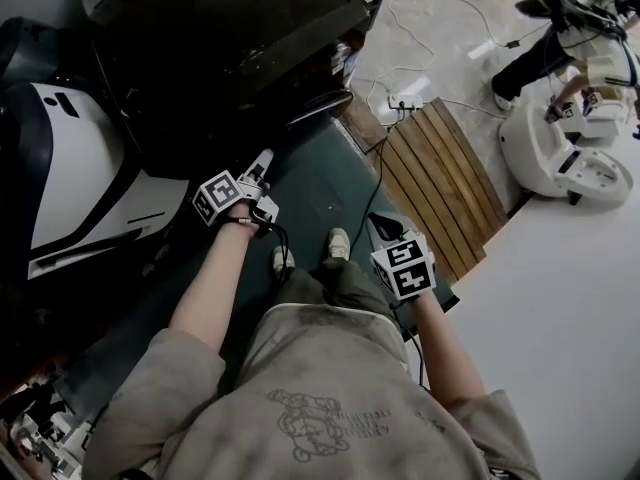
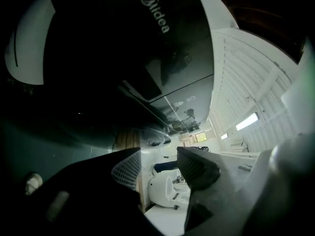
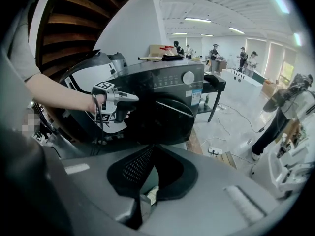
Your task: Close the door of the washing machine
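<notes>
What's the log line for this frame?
left gripper: open, empty, near washer door | right gripper: shut, empty, held away from it | washer door: whether latched unclear

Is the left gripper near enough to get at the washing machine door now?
Probably yes. The left gripper hangs close in front of the dark washing machine door, its jaws apart and empty, and nothing shows between gripper and door.

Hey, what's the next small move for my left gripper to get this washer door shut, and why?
Probably press the left gripper forward against the door, swinging it toward the washing machine. The door looks ajar, its dark glass fills the left gripper view, and the open jaws hold nothing. The right gripper hangs back.
</notes>
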